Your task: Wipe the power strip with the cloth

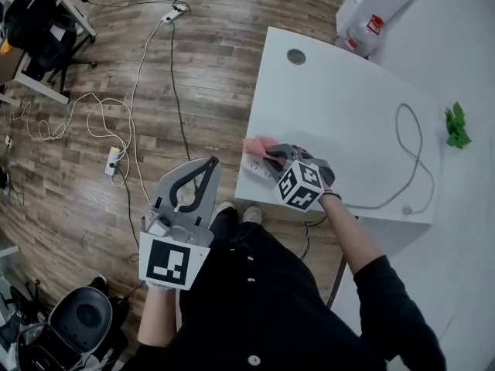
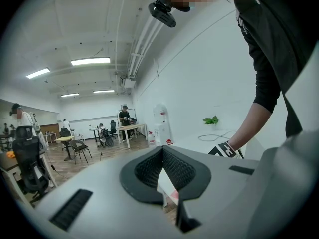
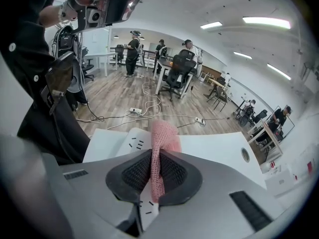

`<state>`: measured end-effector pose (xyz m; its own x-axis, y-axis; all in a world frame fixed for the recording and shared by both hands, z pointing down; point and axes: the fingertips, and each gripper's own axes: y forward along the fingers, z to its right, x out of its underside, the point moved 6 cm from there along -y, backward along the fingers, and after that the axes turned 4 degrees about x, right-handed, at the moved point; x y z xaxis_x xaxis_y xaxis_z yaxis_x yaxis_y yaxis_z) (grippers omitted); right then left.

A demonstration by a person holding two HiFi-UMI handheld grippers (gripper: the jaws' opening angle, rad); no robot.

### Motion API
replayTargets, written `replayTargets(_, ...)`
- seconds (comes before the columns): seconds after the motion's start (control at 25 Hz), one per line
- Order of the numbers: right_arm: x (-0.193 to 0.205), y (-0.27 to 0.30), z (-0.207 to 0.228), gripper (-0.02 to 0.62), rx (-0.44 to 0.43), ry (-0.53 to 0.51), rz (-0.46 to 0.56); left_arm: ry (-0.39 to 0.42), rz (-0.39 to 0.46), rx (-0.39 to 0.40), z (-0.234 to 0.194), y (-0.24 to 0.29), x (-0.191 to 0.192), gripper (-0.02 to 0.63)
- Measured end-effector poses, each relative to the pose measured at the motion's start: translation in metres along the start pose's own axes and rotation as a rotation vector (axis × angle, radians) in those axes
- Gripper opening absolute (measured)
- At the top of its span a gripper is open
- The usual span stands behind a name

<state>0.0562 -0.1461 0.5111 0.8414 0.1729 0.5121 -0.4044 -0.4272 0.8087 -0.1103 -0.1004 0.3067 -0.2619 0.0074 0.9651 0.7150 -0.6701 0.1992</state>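
Power strip: lies flat at the near corner of the desk, directly under the right gripper, within easy reach for wiping. Grips the pink cloth in clenched right fingers, leaving a fold past the tips to sweep the slotted face. Keeps clear with the left gripper, off the desk over the floor, fingers closed on nothing, probably because one hand suffices.
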Motion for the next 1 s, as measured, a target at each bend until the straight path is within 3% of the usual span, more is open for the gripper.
replayTargets(1.0, 0.085, -0.065, -0.022, 0.057, 0.077, 0.192, -0.100, 0.022, 0.040, 0.179, 0.034, 0.044, -0.016, 0.011)
